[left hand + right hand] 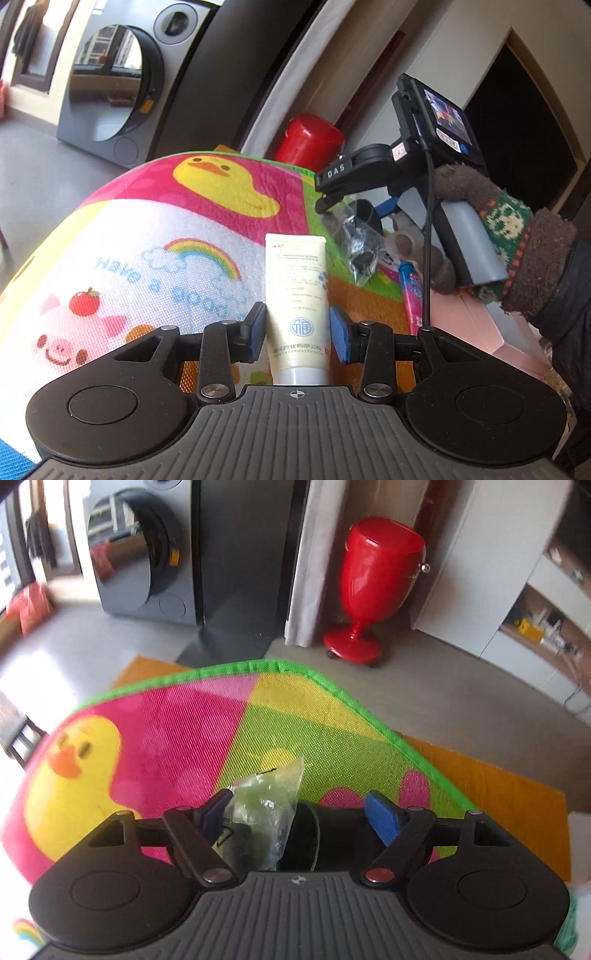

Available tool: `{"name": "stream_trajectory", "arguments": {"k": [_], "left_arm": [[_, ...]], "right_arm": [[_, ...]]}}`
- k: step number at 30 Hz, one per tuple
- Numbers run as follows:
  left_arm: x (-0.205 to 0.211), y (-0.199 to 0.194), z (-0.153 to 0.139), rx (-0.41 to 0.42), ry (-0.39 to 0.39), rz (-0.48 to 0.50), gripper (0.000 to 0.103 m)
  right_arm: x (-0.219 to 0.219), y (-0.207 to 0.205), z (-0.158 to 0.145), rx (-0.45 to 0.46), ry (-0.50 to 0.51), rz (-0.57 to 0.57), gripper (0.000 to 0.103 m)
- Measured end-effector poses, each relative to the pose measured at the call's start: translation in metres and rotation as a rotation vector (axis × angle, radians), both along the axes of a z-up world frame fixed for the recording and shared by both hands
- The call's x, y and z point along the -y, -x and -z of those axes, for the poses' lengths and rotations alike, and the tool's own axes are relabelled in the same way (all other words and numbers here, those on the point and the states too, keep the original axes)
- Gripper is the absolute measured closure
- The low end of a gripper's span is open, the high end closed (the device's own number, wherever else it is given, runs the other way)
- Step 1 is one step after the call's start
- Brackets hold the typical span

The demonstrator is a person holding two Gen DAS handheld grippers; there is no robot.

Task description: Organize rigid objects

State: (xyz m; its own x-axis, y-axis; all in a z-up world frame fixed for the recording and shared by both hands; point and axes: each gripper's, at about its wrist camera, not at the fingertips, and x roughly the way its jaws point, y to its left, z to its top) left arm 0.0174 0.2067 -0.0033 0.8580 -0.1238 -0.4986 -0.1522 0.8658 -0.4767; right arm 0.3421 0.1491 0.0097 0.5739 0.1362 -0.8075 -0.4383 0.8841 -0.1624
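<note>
Cream plastic fills the middle of our left wrist view: a cream tube (297, 302), cap end toward the camera, stands between the blue pads of our left gripper (297, 332). The left pad touches its side, the right pad sits just beside it, so we cannot tell whether the jaws truly clamp it. Beneath lies the bright play mat (147, 236), its yellow duck (225, 181) at about twelve o'clock from the tube.

At two o'clock from the tube a crinkled clear bag (360, 243) with dark contents lies on the mat, beside a black cylinder (369, 214). Above them hovers our right gripper (325, 201), seen from the side, held by a gloved hand (491, 236). A pink-and-blue tube (412, 291) lies at three o'clock, near a pink box (480, 325).

In the right wrist view, our right gripper (299, 812) has its jaws wide apart. The clear bag (266, 812) and the black cylinder (306, 834) lie between the blue pads without the right pad touching either. A red goblet-shaped bin (373, 590) stands on the floor at one o'clock, a washing machine (147, 561) at eleven.
</note>
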Motion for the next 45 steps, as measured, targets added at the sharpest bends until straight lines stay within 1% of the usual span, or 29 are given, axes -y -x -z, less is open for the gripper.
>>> {"name": "stream_trajectory", "arguments": {"k": [3,8,9,12,13,15,16,18,19,20,21,22,23,25,28,30,32,33,36,41,43,45], "left_arm": [[-0.002,0.002,-0.001,0.002,0.017,-0.007,0.061],[-0.004,0.009,0.000,0.006,0.049,-0.015,0.061],[-0.004,0.010,0.000,0.005,0.051,-0.015,0.061],[-0.002,0.010,-0.002,0.005,0.046,-0.010,0.061],[-0.001,0.009,-0.002,0.002,0.045,-0.003,0.061],[0.003,0.008,-0.002,-0.003,0.031,0.012,0.061],[0.004,0.007,-0.002,-0.004,0.025,0.020,0.061],[0.005,0.004,-0.002,-0.006,0.011,0.027,0.061],[0.006,0.003,-0.002,-0.007,0.010,0.029,0.061],[0.006,0.003,-0.001,-0.007,0.013,0.030,0.061],[0.005,0.003,-0.001,-0.007,0.016,0.030,0.061],[0.005,0.002,-0.001,-0.007,0.019,0.030,0.061],[0.004,0.002,-0.001,-0.007,0.022,0.030,0.061],[0.004,0.003,-0.001,-0.006,0.024,0.031,0.061],[0.002,0.003,-0.001,-0.005,0.031,0.032,0.061],[0.000,0.003,0.000,-0.005,0.039,0.033,0.061],[-0.001,0.003,0.000,-0.004,0.046,0.033,0.061],[-0.002,0.003,0.000,-0.004,0.049,0.033,0.061],[-0.002,0.003,0.000,-0.004,0.052,0.034,0.061],[-0.001,0.002,0.001,-0.004,0.047,0.038,0.061],[0.002,0.002,0.000,-0.005,0.035,0.049,0.061],[0.008,0.001,-0.002,-0.011,0.018,0.067,0.061]], "right_arm": [[-0.006,0.026,0.000,-0.003,0.067,-0.115,0.035],[0.009,0.096,-0.003,-0.056,0.094,-0.280,0.036],[0.014,0.110,-0.005,-0.080,0.096,-0.315,0.036],[0.023,0.141,-0.016,-0.212,0.083,-0.427,0.035],[0.026,0.145,-0.024,-0.218,0.080,-0.424,0.038],[0.033,0.143,-0.042,-0.166,0.061,-0.418,0.032],[0.036,0.138,-0.050,-0.127,0.057,-0.393,0.031],[0.040,0.114,-0.060,-0.056,0.072,-0.296,0.031],[0.041,0.102,-0.060,-0.021,0.104,-0.243,0.033],[0.039,0.088,-0.056,0.007,0.156,-0.198,0.053],[0.038,0.074,-0.048,0.016,0.219,-0.163,0.082],[0.040,0.060,-0.040,0.016,0.267,-0.126,0.090],[0.039,0.050,-0.033,0.020,0.301,-0.093,0.092],[0.033,0.035,-0.017,0.038,0.387,-0.062,0.092],[0.022,0.034,0.006,0.069,0.493,-0.093,0.093],[0.016,0.040,0.018,0.048,0.541,-0.114,0.093],[0.014,0.054,0.024,0.034,0.560,-0.151,0.093],[0.015,0.064,0.024,0.015,0.554,-0.177,0.093],[0.022,0.105,0.023,0.008,0.542,-0.254,0.093],[0.058,0.168,0.002,-0.115,0.371,-0.329,0.093],[0.072,0.196,-0.001,-0.118,0.316,-0.369,0.093],[0.087,0.217,-0.006,-0.087,0.277,-0.386,0.093]]}}
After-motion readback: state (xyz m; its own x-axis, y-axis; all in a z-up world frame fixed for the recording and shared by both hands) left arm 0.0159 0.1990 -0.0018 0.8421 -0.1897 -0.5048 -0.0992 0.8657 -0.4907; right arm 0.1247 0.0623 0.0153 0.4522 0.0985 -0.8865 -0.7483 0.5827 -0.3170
